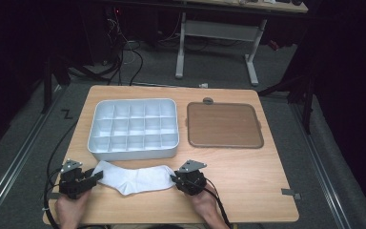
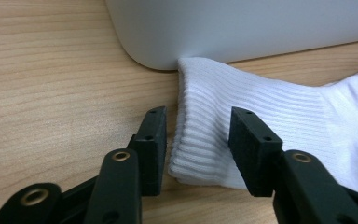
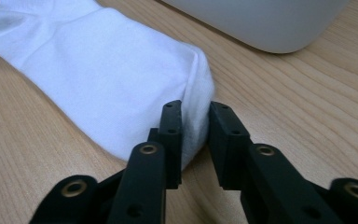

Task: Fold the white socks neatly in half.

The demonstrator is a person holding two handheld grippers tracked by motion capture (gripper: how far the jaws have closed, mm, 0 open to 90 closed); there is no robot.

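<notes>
Right tool (image 3: 195, 135) pinching sock (image 1: 132, 179) toe, left tool (image 2: 198, 140) seemingly open

Person's forearms (image 1: 205, 214) cut off at the bottom edge; far desk's (image 1: 248, 5) top beyond the frame.

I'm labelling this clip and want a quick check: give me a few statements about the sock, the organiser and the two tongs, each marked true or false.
1. The white sock lies flat on the table, in front of the grey compartment tray. True.
2. The left tongs are clamped shut on the cuff. False: the jaws stand open on either side of the ribbed cuff.
3. The right tongs pinch the sock's toe end. True.
4. The sock is tucked into one of the tray's compartments. False: it lies outside the tray, and the compartments look empty.
5. The brown lid lies to the left of the tray. False: it lies to its right.
</notes>
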